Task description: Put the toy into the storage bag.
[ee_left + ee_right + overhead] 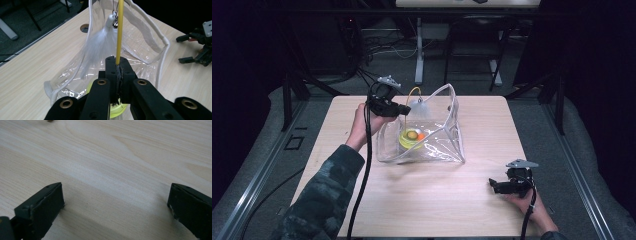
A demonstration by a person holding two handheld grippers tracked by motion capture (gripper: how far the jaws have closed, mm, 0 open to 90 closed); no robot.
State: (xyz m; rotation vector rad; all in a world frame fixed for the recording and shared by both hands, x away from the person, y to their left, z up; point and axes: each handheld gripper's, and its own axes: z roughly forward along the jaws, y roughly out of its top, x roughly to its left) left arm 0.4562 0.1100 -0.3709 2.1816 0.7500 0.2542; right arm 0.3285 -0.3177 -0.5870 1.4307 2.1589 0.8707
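Note:
A clear plastic bag [444,147] with white piping [163,41] stands open in the middle of the wooden table [492,120]. Inside it lie a yellow-green round thing [410,140] and a small orange ball [421,136]. My left gripper [403,109] is at the bag's left rim, shut on a thin yellow stick [120,30]. A white feather tassel [97,47] hangs by a metal clip from the stick's far end, over the bag's mouth. In the left gripper view the jaws [119,63] pinch the stick tight. My right gripper [495,186] rests open on the table at the front right, nothing between its jaws [115,200].
A round cable hole [85,27] sits in the table beyond the bag. My right gripper [197,50] lies well apart from the bag. Dark chair and desk legs [419,55] stand on the floor behind the table.

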